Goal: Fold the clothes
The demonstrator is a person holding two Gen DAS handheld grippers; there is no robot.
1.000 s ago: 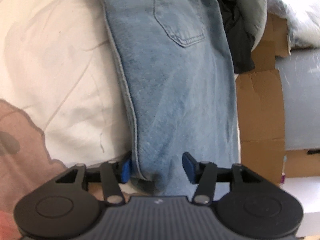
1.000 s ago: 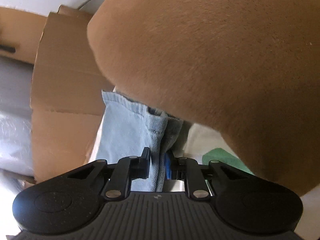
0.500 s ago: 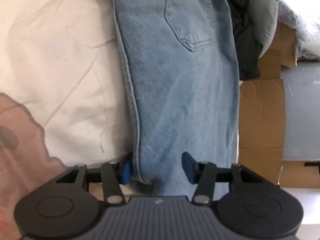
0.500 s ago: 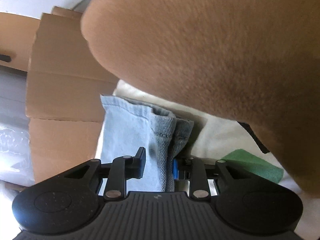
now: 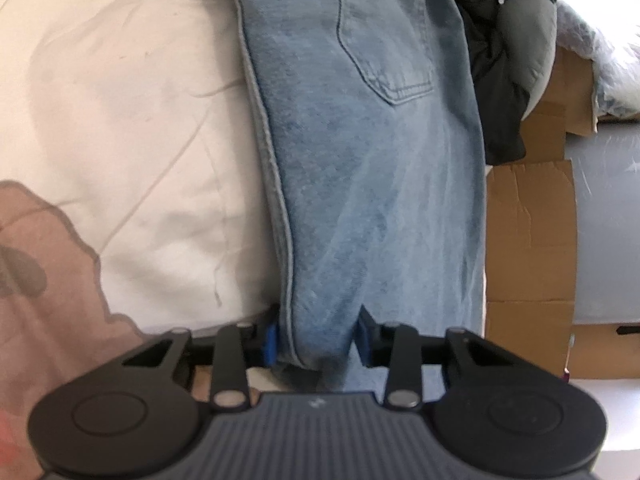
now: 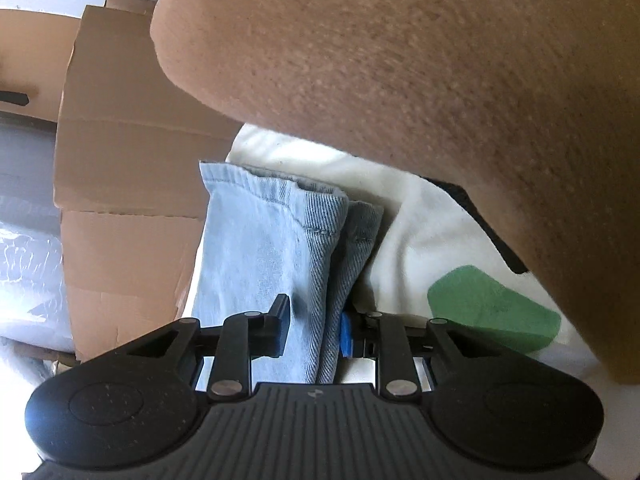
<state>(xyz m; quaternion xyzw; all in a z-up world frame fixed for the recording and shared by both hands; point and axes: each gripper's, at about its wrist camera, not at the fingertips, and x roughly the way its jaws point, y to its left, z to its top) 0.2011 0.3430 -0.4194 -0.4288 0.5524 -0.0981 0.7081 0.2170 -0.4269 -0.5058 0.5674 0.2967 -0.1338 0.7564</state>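
Light blue jeans (image 5: 360, 160) lie lengthwise on a white sheet (image 5: 120, 120), back pocket toward the far end. My left gripper (image 5: 316, 340) is closing, and its blue pads pinch the near fold of the denim. In the right wrist view the hem end of the jeans (image 6: 260, 248) lies doubled, its cuffs pointing away. My right gripper (image 6: 314, 330) is opening, with the doubled leg still between its fingers and the pads easing off the cloth.
A person's bare arm (image 6: 400, 80) fills the upper right of the right wrist view. Cardboard boxes (image 5: 528, 240) (image 6: 120, 140) stand beside the bed. Dark and grey clothes (image 5: 500, 60) are heaped at the far end. A green patch (image 6: 492, 304) marks the sheet.
The left jaws have narrowed onto the denim fold. The right jaws have widened around the doubled leg, and the right gripper has drawn back, so more of the hem shows.
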